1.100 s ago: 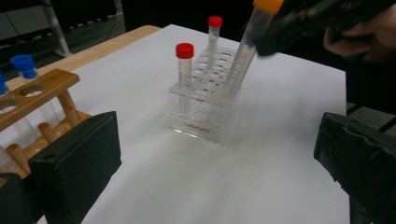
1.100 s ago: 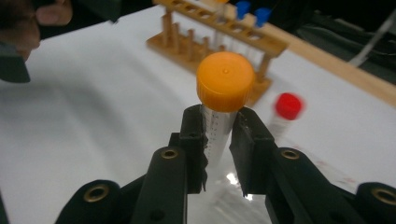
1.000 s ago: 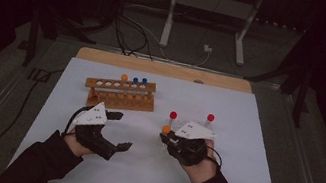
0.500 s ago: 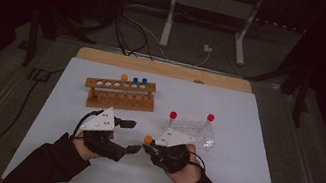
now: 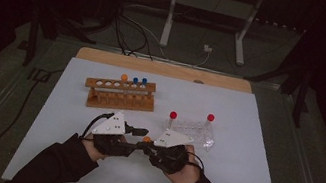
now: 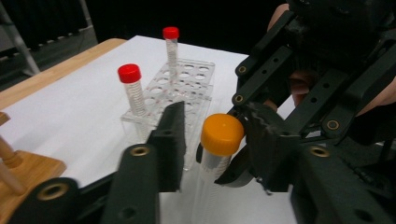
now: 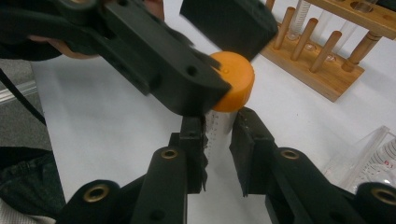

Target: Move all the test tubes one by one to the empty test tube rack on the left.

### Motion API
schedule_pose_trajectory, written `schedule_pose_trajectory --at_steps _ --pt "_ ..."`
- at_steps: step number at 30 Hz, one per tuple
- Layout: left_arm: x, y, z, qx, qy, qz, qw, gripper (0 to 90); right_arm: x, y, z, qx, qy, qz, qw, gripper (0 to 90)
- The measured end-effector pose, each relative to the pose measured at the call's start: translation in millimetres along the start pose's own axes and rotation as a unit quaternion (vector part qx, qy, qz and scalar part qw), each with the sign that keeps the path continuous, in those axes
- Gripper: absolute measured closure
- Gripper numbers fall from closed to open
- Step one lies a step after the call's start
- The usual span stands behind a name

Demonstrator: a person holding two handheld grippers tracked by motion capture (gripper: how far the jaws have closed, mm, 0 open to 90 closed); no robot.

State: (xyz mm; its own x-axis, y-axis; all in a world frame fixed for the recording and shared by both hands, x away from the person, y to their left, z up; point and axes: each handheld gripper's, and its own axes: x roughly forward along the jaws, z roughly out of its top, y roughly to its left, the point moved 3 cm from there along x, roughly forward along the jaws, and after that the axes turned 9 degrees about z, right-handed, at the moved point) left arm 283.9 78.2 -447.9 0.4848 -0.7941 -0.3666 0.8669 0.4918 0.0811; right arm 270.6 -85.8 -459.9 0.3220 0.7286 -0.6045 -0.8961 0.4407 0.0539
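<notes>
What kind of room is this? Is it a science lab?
Probably a lab-style test bench. A wooden rack and a clear plastic rack hold capped tubes on a white table, and the right gripper grips an orange-capped tube. Cables lie on the dark floor behind.

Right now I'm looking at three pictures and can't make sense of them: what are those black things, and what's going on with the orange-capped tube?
There is no robot here. A person sits at a table and holds a hand-held gripper in each hand: a black tool with two jaws. One picture comes from a camera above the table; it shows the left gripper and the right gripper close together. The other two come from small cameras riding on each gripper, looking along its jaws.

On the white table stand a wooden rack with one orange-capped and two blue-capped tubes, and a clear rack with two red-capped tubes.

The right gripper is shut on the body of the orange tube. The left gripper's jaws sit either side of its orange cap, still a little apart from it, perhaps to unscrew it.
</notes>
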Motion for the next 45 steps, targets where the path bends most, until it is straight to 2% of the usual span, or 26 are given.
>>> schedule_pose_trajectory --at_steps 5,8,17,24,32,39,42,45 --pt "2.3 -0.3 0.6 0.0 -0.001 -0.006 1.0 69.5 -1.0 -0.5 0.3 0.001 -0.002 -0.001 1.0 75.0" --pt "3.0 -0.1 0.7 0.006 -0.002 -0.002 1.0 70.8 -1.2 -1.3 0.0 0.003 -0.001 -0.002 1.0 74.9" --pt "-0.5 3.8 4.5 0.001 -0.01 -0.006 0.9999 72.1 -4.4 -2.4 0.8 0.005 -0.019 0.001 0.9998 73.5" --pt "-9.6 13.2 7.0 0.003 -0.014 0.011 0.9998 72.1 -12.8 -5.1 1.9 0.002 -0.042 -0.008 0.9991 53.5" --pt "-23.2 38.4 6.6 -0.007 -0.012 0.049 0.9987 72.2 -24.7 -5.5 6.3 0.001 -0.075 -0.004 0.9972 34.6" --pt "-37.0 62.8 12.3 -0.01 -0.016 0.091 0.9957 72.2 -26.1 -3.4 7.8 0.0 -0.088 0.001 0.9961 17.1" --pt "-43.3 73.9 15.4 -0.012 -0.017 0.108 0.9939 72.2 -26.2 -2.8 7.8 0.0 -0.093 0.007 0.9957 13.0" --pt "-48.6 84.5 18.0 -0.015 -0.017 0.123 0.9921 72.2 -26.0 -3.2 7.7 0.001 -0.095 0.007 0.9955 5.0"
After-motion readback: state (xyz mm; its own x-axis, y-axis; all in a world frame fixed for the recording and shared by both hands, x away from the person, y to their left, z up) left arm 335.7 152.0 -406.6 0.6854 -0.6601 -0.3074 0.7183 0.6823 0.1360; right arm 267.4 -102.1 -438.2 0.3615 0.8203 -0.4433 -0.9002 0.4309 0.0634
